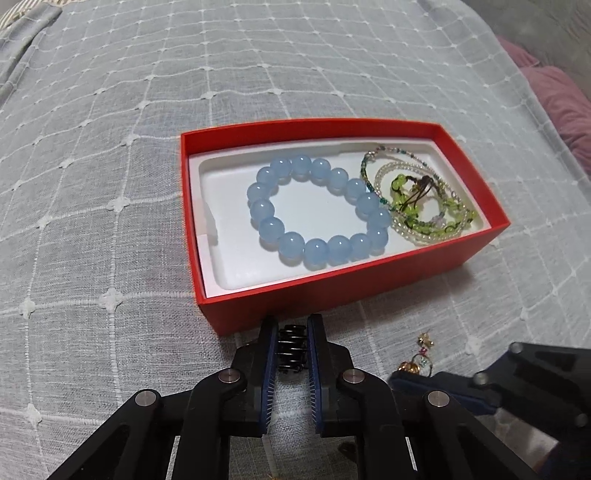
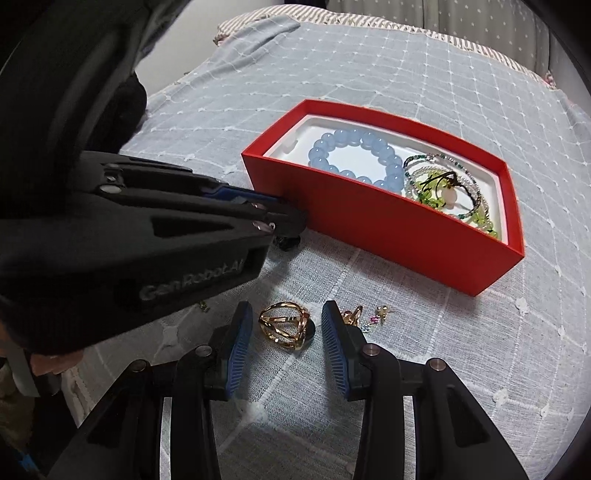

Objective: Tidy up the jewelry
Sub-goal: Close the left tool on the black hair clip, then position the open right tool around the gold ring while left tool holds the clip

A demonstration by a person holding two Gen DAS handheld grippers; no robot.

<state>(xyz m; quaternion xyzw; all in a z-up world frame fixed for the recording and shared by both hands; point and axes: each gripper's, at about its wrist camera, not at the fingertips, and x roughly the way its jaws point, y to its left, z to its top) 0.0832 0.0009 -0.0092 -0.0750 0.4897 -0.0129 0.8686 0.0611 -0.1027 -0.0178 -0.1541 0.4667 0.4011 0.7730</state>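
A red box [image 1: 332, 291] [image 2: 369, 218] with a white liner sits on the bed. It holds a blue bead bracelet [image 1: 317, 210] [image 2: 354, 158] and a tangle of green and clear bead strands [image 1: 417, 199] [image 2: 447, 192]. My left gripper [image 1: 291, 325] [image 2: 295, 221] is shut on a black coiled hair tie [image 1: 291, 350] just in front of the box's near wall. My right gripper [image 2: 288, 314] is open, its fingers on either side of a gold openwork ring [image 2: 284, 325] on the cloth. Small gold and pink earrings [image 2: 373, 315] [image 1: 423, 354] lie just right of it.
The surface is a grey quilted bedspread [image 1: 110, 184] with a white grid. A pink pillow [image 1: 561, 99] lies at the far right. A striped pillow [image 2: 369, 18] lies at the back. A tiny gold piece [image 2: 203, 304] lies under the left gripper.
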